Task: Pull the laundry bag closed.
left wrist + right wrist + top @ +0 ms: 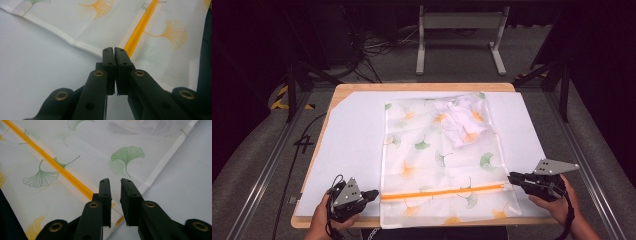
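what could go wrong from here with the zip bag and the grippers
The mesh bag hangs over the table's near edge, so a tug could slide it off. The right gripper stands slightly open at the orange zipper end with nothing pinched, and may miss it. The left gripper is shut beside the bag.

One translucent white mesh laundry bag printed with green and orange ginkgo leaves (439, 160) lies on one white sheet (352, 145) covering one wooden table (412, 87). The bag has one orange zipper (442, 192) near its near edge and one crumpled white garment (462, 120) inside, far right. Two black hand-held grippers sit near: one left (373, 195), one right (511, 178).
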`<state>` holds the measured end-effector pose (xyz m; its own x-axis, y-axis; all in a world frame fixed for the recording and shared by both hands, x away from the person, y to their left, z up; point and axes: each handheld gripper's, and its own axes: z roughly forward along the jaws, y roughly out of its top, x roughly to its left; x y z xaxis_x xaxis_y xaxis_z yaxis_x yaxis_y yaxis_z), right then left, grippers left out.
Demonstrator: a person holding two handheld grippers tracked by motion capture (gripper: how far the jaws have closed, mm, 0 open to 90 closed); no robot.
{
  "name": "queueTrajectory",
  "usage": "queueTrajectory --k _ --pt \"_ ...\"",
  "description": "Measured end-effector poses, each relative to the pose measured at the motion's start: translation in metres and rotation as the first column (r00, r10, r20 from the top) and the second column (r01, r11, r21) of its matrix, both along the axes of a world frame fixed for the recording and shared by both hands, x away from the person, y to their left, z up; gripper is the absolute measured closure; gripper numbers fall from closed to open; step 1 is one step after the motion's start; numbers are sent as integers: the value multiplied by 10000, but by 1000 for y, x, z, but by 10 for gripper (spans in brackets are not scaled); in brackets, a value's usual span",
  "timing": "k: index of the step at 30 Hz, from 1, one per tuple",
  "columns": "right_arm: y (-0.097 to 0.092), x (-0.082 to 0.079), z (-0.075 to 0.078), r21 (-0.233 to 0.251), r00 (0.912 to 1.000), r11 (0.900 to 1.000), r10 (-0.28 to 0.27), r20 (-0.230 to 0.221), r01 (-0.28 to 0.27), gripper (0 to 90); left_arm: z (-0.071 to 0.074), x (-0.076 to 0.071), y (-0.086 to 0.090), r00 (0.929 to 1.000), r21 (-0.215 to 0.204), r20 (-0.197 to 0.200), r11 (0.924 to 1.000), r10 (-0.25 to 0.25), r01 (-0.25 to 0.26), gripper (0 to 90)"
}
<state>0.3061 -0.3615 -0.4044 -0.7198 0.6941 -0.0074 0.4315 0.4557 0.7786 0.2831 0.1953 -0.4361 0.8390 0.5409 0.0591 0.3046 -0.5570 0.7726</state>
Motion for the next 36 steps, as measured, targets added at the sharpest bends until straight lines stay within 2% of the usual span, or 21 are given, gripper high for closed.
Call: queueTrajectory --k 5,9,10,15,17,22,27,32,36 --pt "1 2 4 -159 9987 9996 -209 461 217 685 3 3 4 9995 228 270 9996 180 -186 832" --pt "0 4 4 -352 9965 9983 -436 717 462 646 5 6 8 9983 230 410 9989 410 -420 769" --pt "-1 5 5 -395 9957 9979 -476 792 509 622 6 7 11 9970 253 488 9978 601 -614 769" --pt "-5 9 7 -590 9862 9939 -835 1433 927 527 8 12 20 9915 167 791 9943 1036 -1052 659" --pt "-6 10 6 -777 9815 9916 -893 1696 1037 489 8 15 24 9870 151 906 9908 1324 -1343 594" --pt "-9 15 3 -818 9752 9877 -1163 1883 1336 398 6 20 36 9758 77 1094 9814 1896 -1916 467" --pt "-13 18 -3 -1029 9661 9812 -1379 2181 1633 296 1 26 50 9606 -132 977 9655 2600 -2600 317" --pt "-20 19 -9 -930 9549 9749 -1752 2399 2023 210 -5 29 61 9521 -403 718 9546 2972 -2950 174" --pt "-27 17 -14 -740 9486 9700 -2085 2381 2317 167 -9 27 66 9464 -652 607 9474 3172 -3133 109"
